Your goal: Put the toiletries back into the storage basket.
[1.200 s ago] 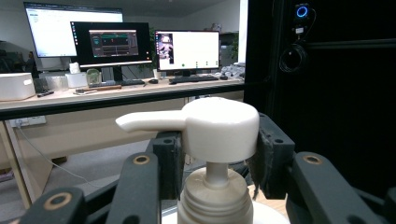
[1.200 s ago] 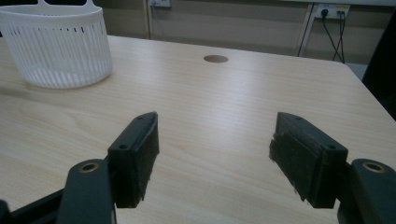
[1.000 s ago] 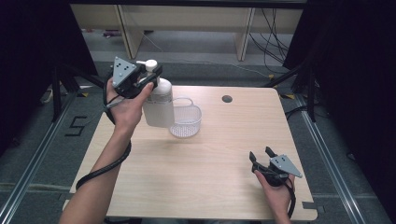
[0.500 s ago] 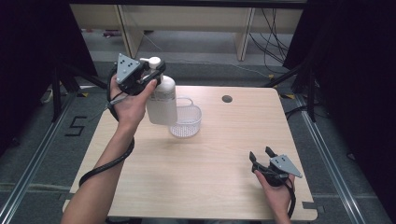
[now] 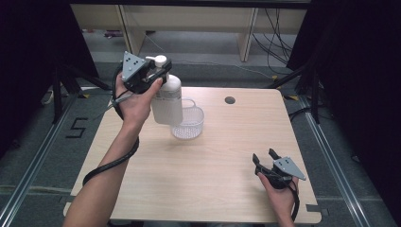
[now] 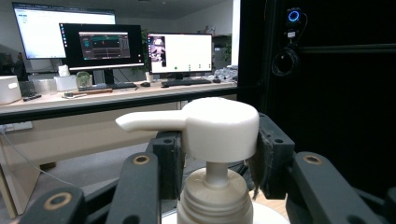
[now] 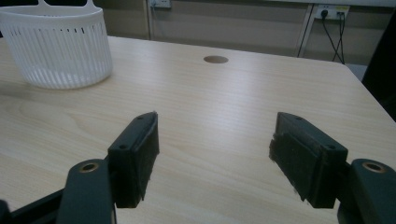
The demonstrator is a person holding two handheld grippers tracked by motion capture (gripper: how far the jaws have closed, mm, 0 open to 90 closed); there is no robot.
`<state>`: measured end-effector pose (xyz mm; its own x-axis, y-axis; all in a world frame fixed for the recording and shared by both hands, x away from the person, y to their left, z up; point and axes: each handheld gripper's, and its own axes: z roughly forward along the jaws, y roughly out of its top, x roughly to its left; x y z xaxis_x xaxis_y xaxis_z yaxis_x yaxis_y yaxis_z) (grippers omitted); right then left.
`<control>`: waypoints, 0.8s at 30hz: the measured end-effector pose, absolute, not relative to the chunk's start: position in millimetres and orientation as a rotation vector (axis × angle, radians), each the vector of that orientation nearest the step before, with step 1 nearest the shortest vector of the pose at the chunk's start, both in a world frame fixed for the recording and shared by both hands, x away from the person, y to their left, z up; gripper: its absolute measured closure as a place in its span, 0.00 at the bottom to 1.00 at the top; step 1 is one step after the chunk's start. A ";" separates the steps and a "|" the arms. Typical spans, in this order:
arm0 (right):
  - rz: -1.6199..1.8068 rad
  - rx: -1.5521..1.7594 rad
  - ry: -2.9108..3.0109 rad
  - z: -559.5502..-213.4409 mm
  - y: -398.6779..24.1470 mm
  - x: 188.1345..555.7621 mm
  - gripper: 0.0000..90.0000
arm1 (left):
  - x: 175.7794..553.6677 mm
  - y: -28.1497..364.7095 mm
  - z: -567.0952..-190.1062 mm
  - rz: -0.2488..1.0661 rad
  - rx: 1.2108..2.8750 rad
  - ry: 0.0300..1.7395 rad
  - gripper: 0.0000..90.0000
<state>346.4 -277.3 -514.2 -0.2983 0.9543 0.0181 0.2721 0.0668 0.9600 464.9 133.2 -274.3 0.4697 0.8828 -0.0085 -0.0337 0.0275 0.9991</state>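
A white pump bottle hangs in the air over the table's far left part, just left of a white slatted basket. My left gripper is shut on the bottle's pump head, one jaw on each side, with the spout pointing left in the left gripper view. The bottle's bottom is level with the basket's rim. My right gripper rests low at the table's near right, open, with nothing between its pads. The basket stands far off to its left.
A round cable hole sits in the wooden table near the far edge. Black frame posts stand on both sides. A shelf unit stands beyond the table. Monitors on a desk fill the background of the left gripper view.
The left gripper has carried the bottle a little higher and slightly away from me. The right gripper has stayed where it was.
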 end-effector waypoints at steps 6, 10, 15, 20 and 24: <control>1.240 1.195 1.666 -513.8 -280.2 347.8 0.36 | 468.4 130.0 -273.5 0.845 1.358 0.825 0.66; 1.259 1.247 1.669 -513.5 -277.3 345.6 0.36 | 470.0 127.4 -272.3 0.844 1.363 0.821 0.66; 1.261 1.234 1.661 -514.1 -277.7 346.6 0.36 | 472.4 123.7 -270.3 0.839 1.362 0.816 0.66; 1.240 1.224 1.674 -513.6 -279.2 346.6 0.36 | 475.1 120.3 -270.2 0.833 1.364 0.813 0.66; 1.256 1.196 1.652 -514.7 -279.5 348.3 0.36 | 477.0 117.9 -271.0 0.830 1.366 0.812 0.66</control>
